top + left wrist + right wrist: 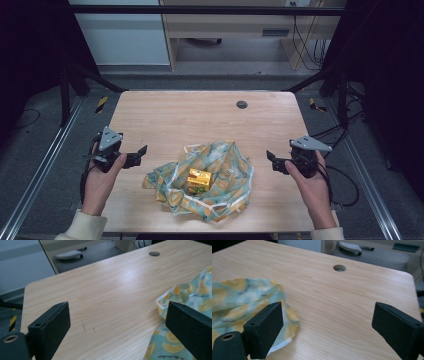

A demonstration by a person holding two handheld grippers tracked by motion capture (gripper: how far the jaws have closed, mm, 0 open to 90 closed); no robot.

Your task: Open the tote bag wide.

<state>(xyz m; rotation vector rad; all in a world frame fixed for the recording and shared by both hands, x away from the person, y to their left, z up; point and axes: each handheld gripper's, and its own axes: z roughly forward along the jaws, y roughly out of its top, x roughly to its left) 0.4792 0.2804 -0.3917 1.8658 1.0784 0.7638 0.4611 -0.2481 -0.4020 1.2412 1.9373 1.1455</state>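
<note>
Both grippers stand at the table's two sides with a patterned cloth (210, 182) between them, a small yellow carton (199, 180) resting in its middle. The step in hand appears to be wrapping the carton, with each gripper about to seek a cloth edge.

Left gripper (141, 153): jaws spread wide, nothing between them. In the left gripper view the cloth's white-bordered edge (172, 293) lies just beyond and partly behind the right-hand jaw, while bare table (107, 290) fills the gap between the jaws.

Right gripper (270, 159): jaws likewise released and empty. In the right gripper view the cloth's rounded edge (289, 322) lies under and just beyond the left-hand jaw (blurred, so contact cannot be told); the gap shows only wood and, farther off, the cable hole (339, 268).

To do the step well, each gripper would probably turn inward until a cloth corner sits squarely between its jaws, pinch the hem alone, low to the wood, and lift evenly so the carton stays centred (a one-sided pull could tip it).
</note>
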